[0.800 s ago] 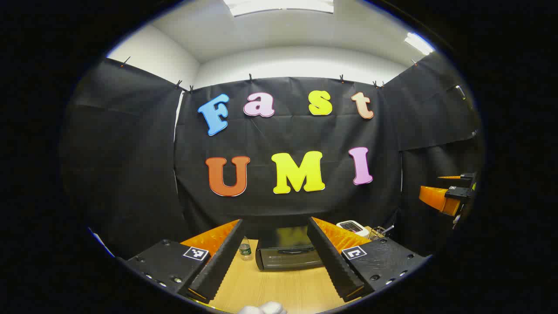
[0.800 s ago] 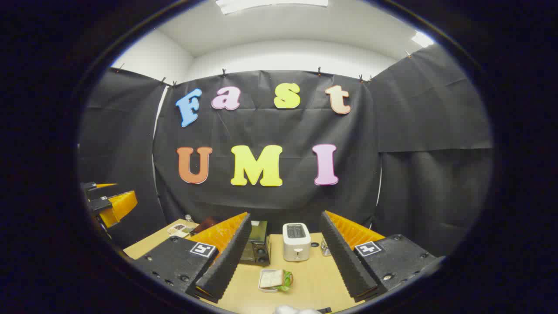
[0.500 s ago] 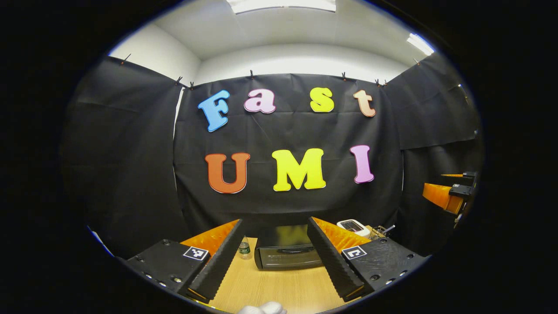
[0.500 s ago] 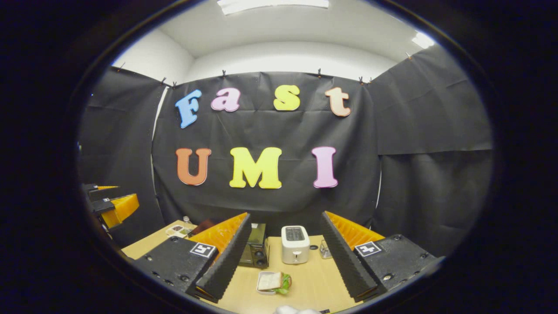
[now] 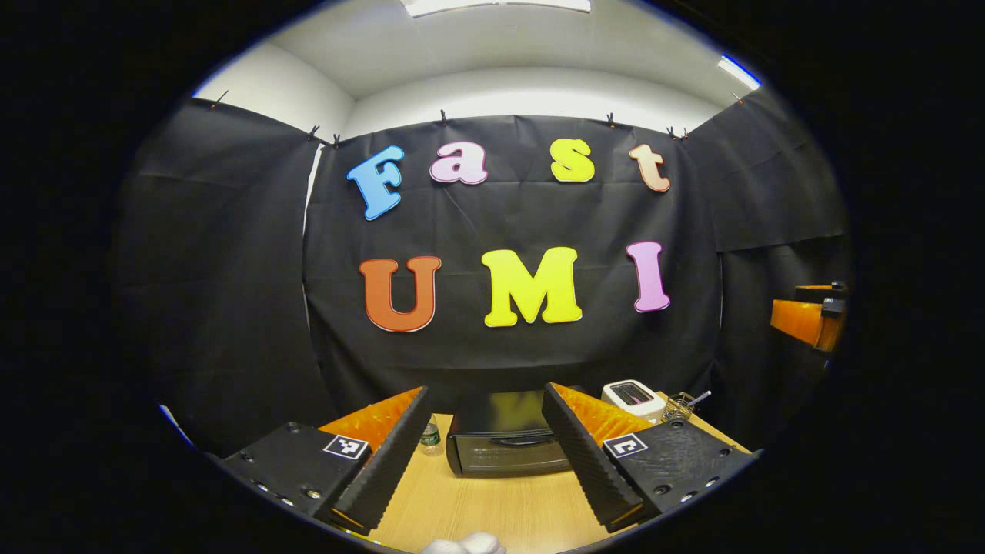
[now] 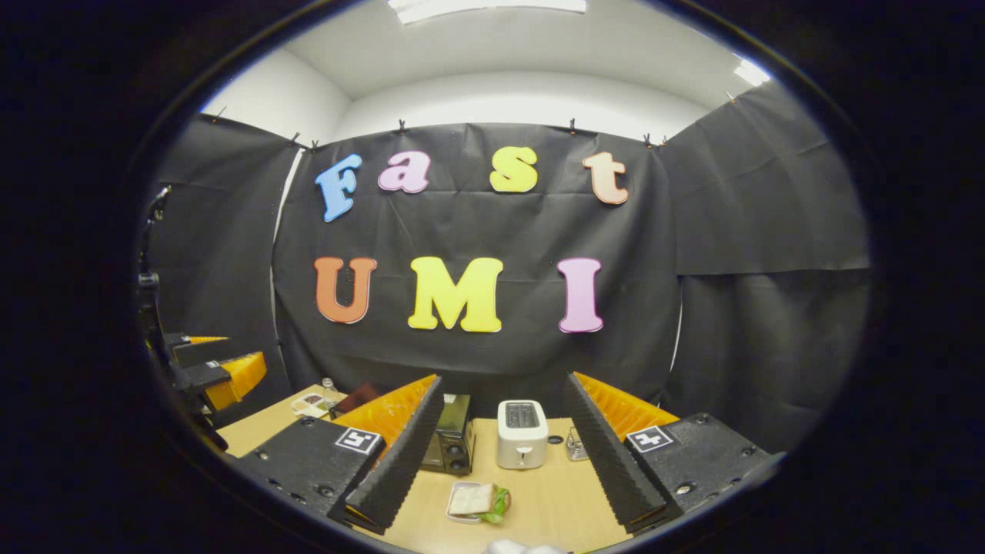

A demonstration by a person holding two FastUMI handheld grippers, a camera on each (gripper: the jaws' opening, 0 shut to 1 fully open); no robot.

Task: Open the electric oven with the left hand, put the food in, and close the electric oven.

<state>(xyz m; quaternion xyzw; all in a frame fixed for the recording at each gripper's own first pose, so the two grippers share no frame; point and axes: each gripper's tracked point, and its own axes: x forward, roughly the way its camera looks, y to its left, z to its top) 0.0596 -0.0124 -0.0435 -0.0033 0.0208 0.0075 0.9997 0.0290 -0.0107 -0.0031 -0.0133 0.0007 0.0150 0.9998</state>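
In the left gripper view, the left gripper (image 5: 485, 454) is up in the air above the wooden surface (image 5: 492, 512). Its two fingers (image 5: 385, 462) are wide apart and hold nothing. Past them, between the two fingers, the black electric oven (image 5: 504, 446) sits on the surface. Its door is closed, and the handle runs across the front. A small bottle (image 5: 429, 437) stands just beside the oven on one side. On the other side, a bit farther back, is a white toaster (image 5: 635, 396), and a wire rack (image 5: 681, 406) sits next to it. Far off at the edge, part of the right gripper (image 5: 808, 319) is high in the air.

In the right gripper view, the right gripper (image 6: 504, 458) also has its fingers (image 6: 604, 454) wide apart with nothing in them. Close by on the surface lies the food (image 6: 479, 502), a sandwich with something green, in a small white tray (image 6: 454, 514). Behind it stand the toaster (image 6: 521, 433) and the oven (image 6: 452, 438), well apart from the food. A small glass (image 6: 575, 444) is just beside the toaster. A flat dish (image 6: 312, 402) lies farther back on the surface. At the far edge the left gripper (image 6: 212, 365) is up in the air.
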